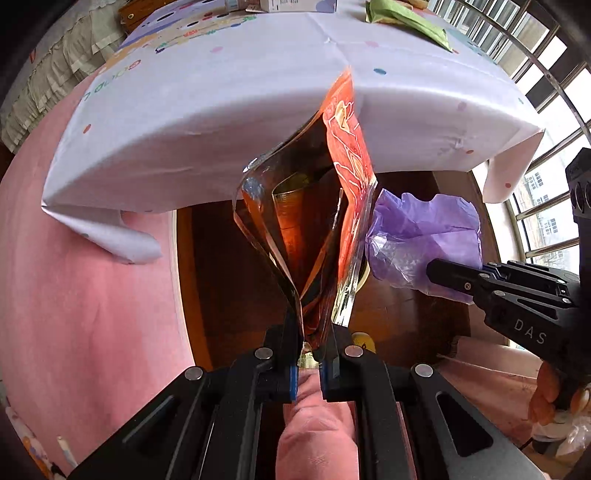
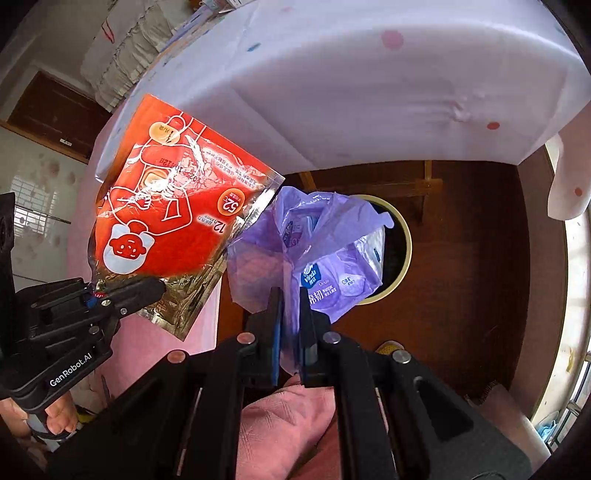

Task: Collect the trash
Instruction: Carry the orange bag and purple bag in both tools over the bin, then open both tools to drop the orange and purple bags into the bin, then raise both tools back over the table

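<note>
While both tools are raised in front of the bench [image 1: 207,122], we list what each carries. Item one: our left tool [image 1: 309,345], closed tight on the bottom edge of an orange foil pouch [image 1: 343,173]. That pouch stands up from the jaws, its mouth gaping, gold lining visible inside; in the right wrist view the left tool [image 2: 147,290] grips it at the gold lower edge and the pouch [image 2: 173,210] shows a printed white figure and the number 52. Item two: our right tool [image 2: 291,306], closed on a crumpled purple wrapper [image 2: 332,266] with a blue and white label. In the left wrist view the right tool [image 1: 439,271] holds the wrapper [image 1: 424,229] just beside the pouch, the two touching or nearly so. Item three: a round bin [image 2: 400,243] with a pale rim, on the dark wood floor [image 2: 461,277] under the bench, seen behind the wrapper. Item four: the bench itself, draped in a white dotted cloth; a green packet [image 1: 406,18] and boxes [image 1: 280,4] lie on its far side. A hand [image 2: 55,417] grips the left tool's handle.
</note>
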`<control>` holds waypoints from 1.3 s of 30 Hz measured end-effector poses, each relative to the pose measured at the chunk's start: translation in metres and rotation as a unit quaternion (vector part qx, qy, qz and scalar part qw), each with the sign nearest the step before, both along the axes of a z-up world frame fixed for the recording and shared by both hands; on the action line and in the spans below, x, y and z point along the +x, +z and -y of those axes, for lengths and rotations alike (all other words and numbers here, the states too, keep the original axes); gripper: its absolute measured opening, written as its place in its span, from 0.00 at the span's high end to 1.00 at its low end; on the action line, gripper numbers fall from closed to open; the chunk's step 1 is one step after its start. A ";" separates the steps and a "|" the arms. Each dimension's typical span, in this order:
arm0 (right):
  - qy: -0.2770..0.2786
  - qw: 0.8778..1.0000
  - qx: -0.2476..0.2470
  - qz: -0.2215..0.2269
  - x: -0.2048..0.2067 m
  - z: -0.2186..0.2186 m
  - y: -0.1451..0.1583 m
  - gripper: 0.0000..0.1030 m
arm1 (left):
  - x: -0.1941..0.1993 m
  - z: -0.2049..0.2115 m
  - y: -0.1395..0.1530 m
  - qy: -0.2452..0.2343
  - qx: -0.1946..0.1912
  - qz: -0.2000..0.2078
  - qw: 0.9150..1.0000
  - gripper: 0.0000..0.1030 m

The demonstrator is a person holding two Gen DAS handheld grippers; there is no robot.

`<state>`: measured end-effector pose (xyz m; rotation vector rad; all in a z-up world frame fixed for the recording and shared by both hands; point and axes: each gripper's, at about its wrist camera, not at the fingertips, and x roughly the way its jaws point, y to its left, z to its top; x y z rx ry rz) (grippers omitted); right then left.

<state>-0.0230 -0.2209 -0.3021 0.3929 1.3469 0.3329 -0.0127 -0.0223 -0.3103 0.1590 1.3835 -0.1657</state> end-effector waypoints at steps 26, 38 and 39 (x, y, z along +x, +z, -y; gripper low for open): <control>-0.125 0.987 -0.019 -0.102 0.065 0.007 -0.321 0.46 | 0.026 0.061 -0.283 -0.016 0.024 -0.033 0.999 0.42; -0.112 0.991 -0.035 -0.063 0.055 0.002 -0.220 0.46 | 0.044 0.022 -0.199 0.005 -0.003 0.001 1.000 0.42; -0.111 0.991 -0.034 -0.061 0.053 0.003 -0.208 0.46 | 0.043 0.021 -0.189 0.006 -0.003 0.000 1.000 0.42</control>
